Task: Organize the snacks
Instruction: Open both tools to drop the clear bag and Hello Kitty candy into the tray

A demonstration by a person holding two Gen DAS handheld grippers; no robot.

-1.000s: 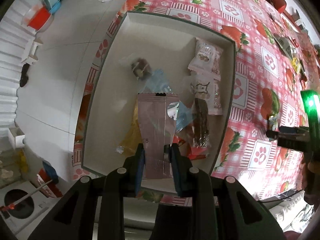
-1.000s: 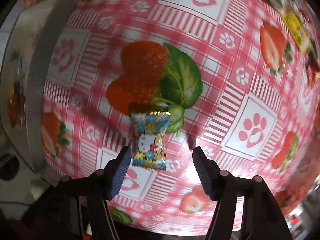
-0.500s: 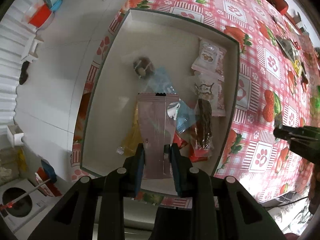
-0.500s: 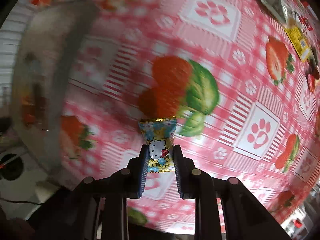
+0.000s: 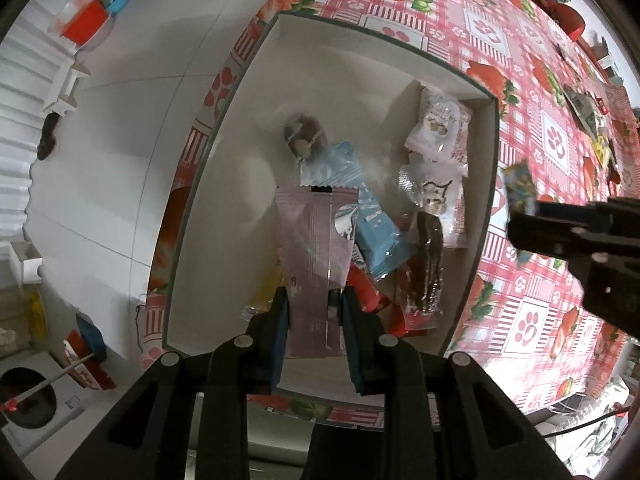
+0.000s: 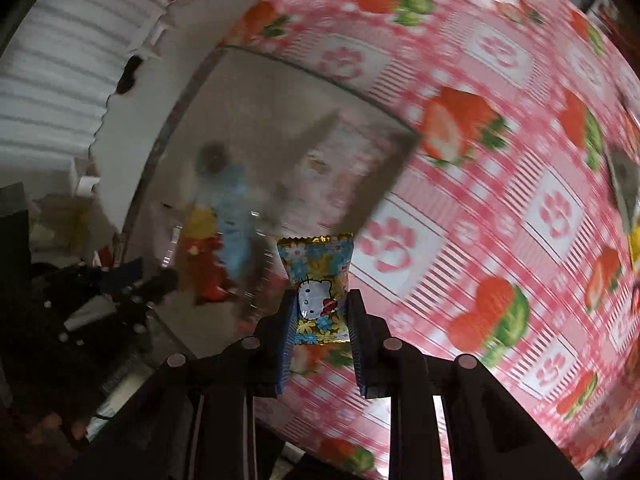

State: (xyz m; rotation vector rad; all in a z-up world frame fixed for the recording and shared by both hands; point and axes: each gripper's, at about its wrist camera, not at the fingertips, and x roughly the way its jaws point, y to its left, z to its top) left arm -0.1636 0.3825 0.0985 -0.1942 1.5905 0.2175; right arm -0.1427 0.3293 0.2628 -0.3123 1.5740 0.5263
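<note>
The left gripper is clamped on a pink pouch and holds it over the tray, above the pile at the tray's near end, probably so it can drop straight onto the snacks already gathered there. The right gripper pinches a small floral candy by its middle, so both crimped ends stick out free. It hangs above the tablecloth, just off the tray's right edge, apparently headed for the same tray. More packets lie loose at the table's far right edge.
</note>
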